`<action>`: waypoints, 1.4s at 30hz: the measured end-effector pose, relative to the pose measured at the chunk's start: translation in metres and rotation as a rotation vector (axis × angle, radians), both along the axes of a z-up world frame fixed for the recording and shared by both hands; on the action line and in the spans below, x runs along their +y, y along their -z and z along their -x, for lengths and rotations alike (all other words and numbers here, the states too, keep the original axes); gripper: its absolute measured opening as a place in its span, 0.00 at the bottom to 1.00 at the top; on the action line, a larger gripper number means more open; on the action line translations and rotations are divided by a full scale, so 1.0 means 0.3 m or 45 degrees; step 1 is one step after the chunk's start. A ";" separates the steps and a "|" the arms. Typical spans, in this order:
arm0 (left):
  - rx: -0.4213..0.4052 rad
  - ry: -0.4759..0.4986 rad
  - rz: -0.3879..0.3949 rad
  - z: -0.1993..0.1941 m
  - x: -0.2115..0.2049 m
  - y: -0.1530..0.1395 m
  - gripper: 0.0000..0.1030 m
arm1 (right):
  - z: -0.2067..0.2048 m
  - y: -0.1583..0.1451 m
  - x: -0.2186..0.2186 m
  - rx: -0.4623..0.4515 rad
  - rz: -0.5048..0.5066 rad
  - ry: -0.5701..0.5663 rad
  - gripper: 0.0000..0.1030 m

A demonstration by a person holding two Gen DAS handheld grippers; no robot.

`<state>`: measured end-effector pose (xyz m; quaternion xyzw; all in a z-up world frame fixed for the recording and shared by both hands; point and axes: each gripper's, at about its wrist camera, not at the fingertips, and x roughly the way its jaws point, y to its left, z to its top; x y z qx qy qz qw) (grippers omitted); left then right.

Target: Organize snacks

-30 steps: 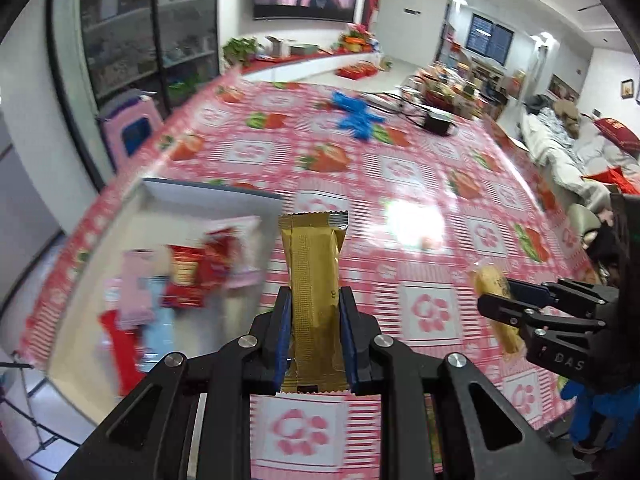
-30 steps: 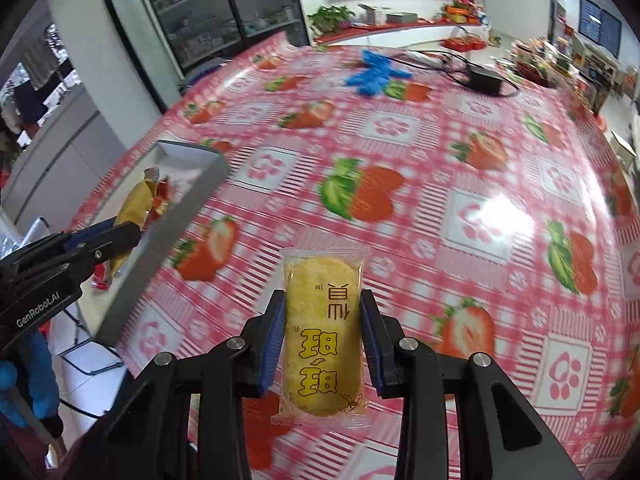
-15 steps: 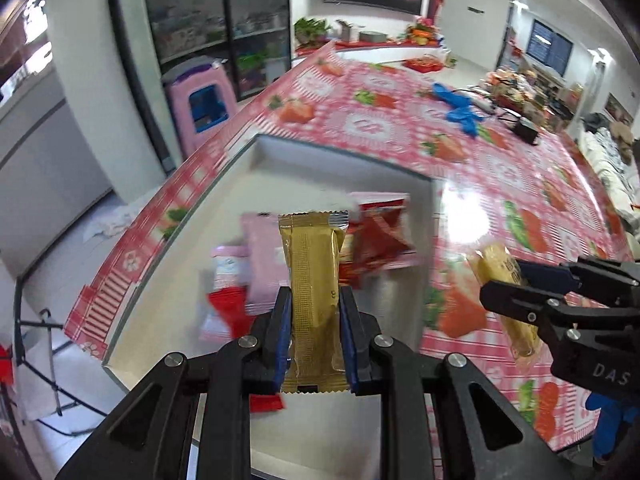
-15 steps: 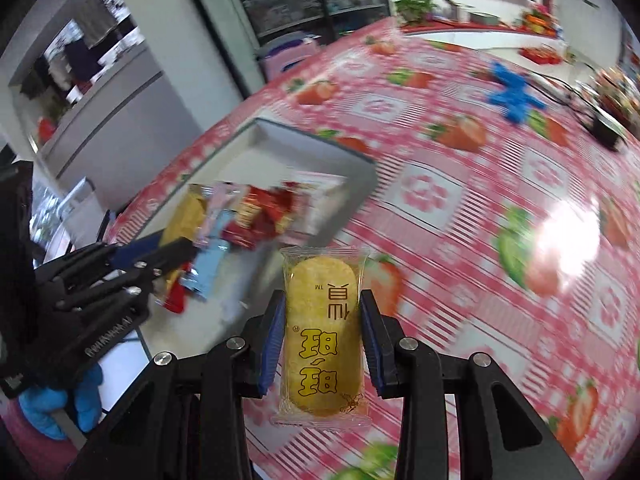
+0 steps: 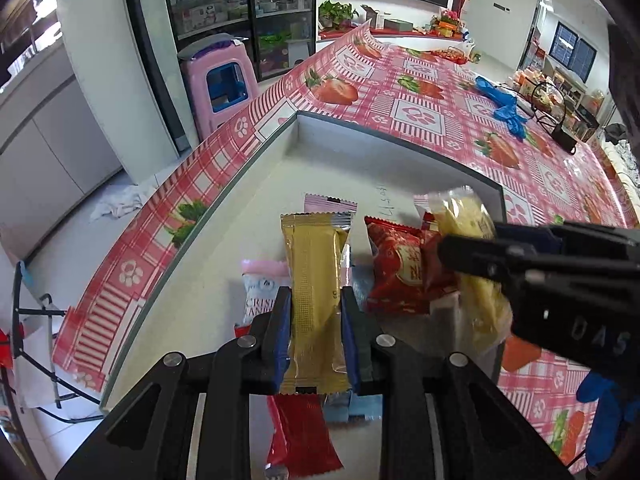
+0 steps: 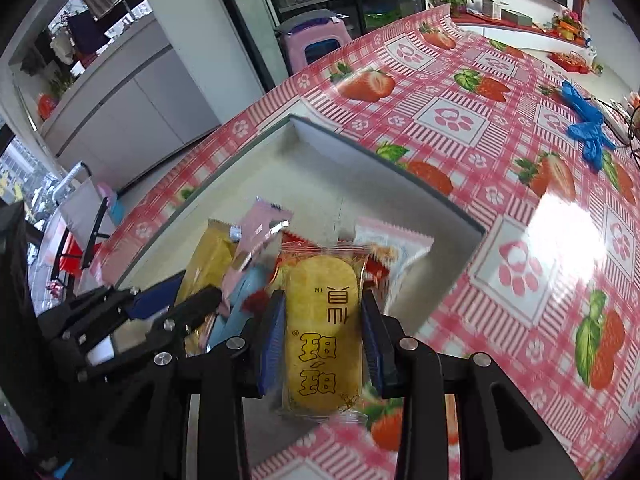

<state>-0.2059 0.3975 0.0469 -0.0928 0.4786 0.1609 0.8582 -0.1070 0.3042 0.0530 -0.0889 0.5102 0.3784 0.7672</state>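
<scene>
Your left gripper [image 5: 316, 320], angled down over the tray [image 5: 256, 160], grips the gold wafer bar [image 5: 316, 280], jaws just easing; your right gripper [image 6: 322, 332] clamps the yellow rice cracker [image 6: 322, 320].

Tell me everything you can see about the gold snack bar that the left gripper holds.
The gold snack bar is a long, narrow packet of shiny golden foil-like wrap with crimped, saw-toothed end seals. It stands roughly upright along the left gripper, pinched at its lower half between the blue pads, whose jaws have just been opening slightly. It is sealed and undamaged. It hangs over the white box, above the other packets; whether it touches them cannot be told.
</scene>
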 end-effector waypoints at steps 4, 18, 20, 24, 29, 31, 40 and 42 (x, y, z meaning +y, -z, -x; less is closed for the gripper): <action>-0.007 -0.011 0.011 -0.011 0.006 0.002 0.45 | -0.019 -0.006 0.024 0.000 -0.002 0.004 0.36; 0.017 -0.033 -0.070 0.049 -0.033 0.001 1.00 | 0.050 -0.033 0.003 -0.048 0.079 -0.033 0.80; 0.006 -0.036 -0.089 0.058 -0.042 -0.010 1.00 | 0.059 -0.046 -0.006 -0.070 0.078 -0.026 1.00; -0.007 -0.041 -0.112 0.078 -0.062 -0.030 1.00 | 0.085 -0.078 -0.031 -0.108 0.081 -0.033 1.00; 0.039 -0.052 -0.064 0.094 -0.072 -0.027 1.00 | 0.092 -0.088 -0.065 -0.099 0.089 -0.019 1.00; 0.054 -0.054 -0.070 0.097 -0.079 -0.024 1.00 | 0.094 -0.087 -0.072 -0.094 0.097 -0.019 1.00; 0.056 -0.039 -0.094 0.110 -0.107 -0.038 1.00 | 0.121 -0.087 -0.074 -0.102 0.122 -0.046 1.00; 0.055 -0.034 -0.094 0.114 -0.110 -0.041 1.00 | 0.126 -0.089 -0.071 -0.110 0.128 -0.052 1.00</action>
